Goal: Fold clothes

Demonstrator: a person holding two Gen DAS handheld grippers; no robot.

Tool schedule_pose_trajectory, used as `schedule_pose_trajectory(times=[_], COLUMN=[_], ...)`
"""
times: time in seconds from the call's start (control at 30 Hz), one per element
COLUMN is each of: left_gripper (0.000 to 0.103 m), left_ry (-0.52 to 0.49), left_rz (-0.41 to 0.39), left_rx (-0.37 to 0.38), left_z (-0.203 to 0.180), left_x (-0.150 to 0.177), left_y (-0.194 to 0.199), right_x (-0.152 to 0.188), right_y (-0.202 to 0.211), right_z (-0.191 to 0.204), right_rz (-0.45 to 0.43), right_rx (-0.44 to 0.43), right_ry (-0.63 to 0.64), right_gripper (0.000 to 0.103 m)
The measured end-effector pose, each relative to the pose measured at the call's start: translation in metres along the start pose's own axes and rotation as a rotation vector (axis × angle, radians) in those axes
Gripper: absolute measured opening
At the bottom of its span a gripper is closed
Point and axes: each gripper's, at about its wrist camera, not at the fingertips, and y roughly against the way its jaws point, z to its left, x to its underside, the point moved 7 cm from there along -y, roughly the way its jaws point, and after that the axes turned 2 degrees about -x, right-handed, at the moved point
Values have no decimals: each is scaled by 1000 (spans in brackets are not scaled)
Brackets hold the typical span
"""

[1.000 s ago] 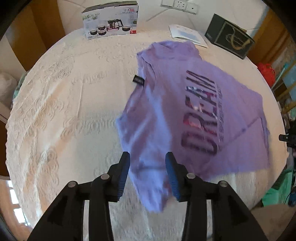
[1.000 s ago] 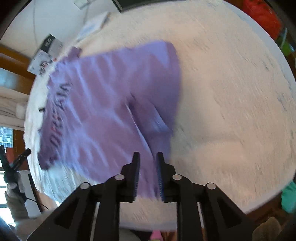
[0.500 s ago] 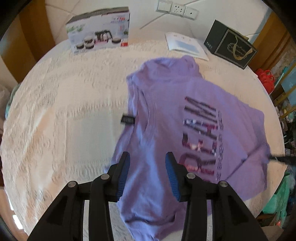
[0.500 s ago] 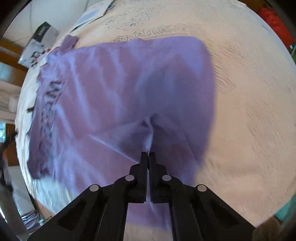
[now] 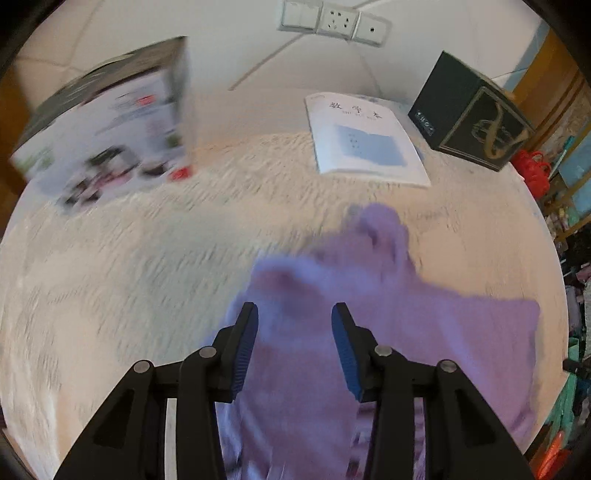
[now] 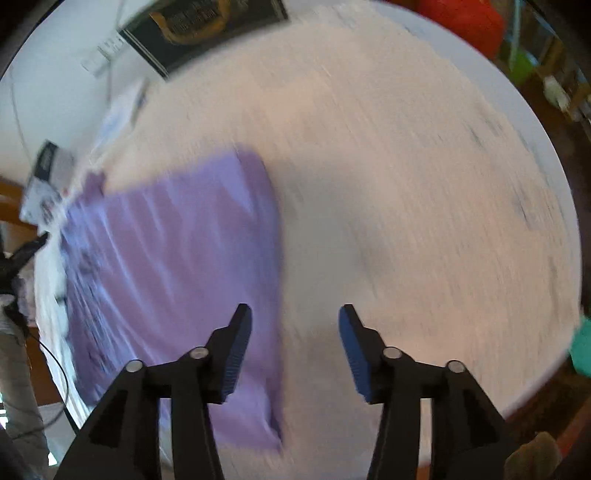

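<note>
A purple T-shirt (image 5: 424, 332) lies on the round table's cream lace cloth (image 5: 110, 277). In the left wrist view my left gripper (image 5: 294, 347) is open and hovers over the shirt's near part, with a sleeve bunched ahead of it. In the right wrist view the shirt (image 6: 177, 266) lies flat to the left. My right gripper (image 6: 293, 347) is open and empty, its left finger over the shirt's right edge, its right finger over bare cloth (image 6: 406, 184). Both views are blurred by motion.
At the table's far edge stand a tea-set box (image 5: 107, 122), a white booklet (image 5: 365, 136) and a dark gift box (image 5: 472, 110). A wall with sockets (image 5: 332, 20) is behind. The table's right edge (image 6: 565, 258) drops off to clutter.
My right gripper, shut on the shirt half a second ago, has opened and let it go. My left gripper has moved forward over the shirt toward the far edge, still open.
</note>
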Motion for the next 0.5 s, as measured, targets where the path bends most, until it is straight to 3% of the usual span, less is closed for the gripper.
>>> schedule_pose_trajectory(times=[0.13, 0.2, 0.27, 0.4, 0.5], left_gripper=[42, 42, 42, 43, 51], left_ry=[-31, -66, -117, -166, -234], left_rz=[83, 116, 130, 146, 134], left_rx=[19, 23, -2, 5, -6], left_z=[-10, -16, -23, -34, -45], left_x=[-31, -41, -49, -51, -44], left_y=[-39, -56, -70, -89, -90], right_x=[-53, -69, -83, -102, -107], right_y=[-29, -44, -57, -74, -89], right_z=[16, 23, 29, 32, 37], right_rz=[6, 23, 37, 52, 67], right_rx=[-18, -9, 4, 25, 31], right_ry=[10, 20, 31, 50, 90], right_gripper=[67, 77, 84, 86, 98])
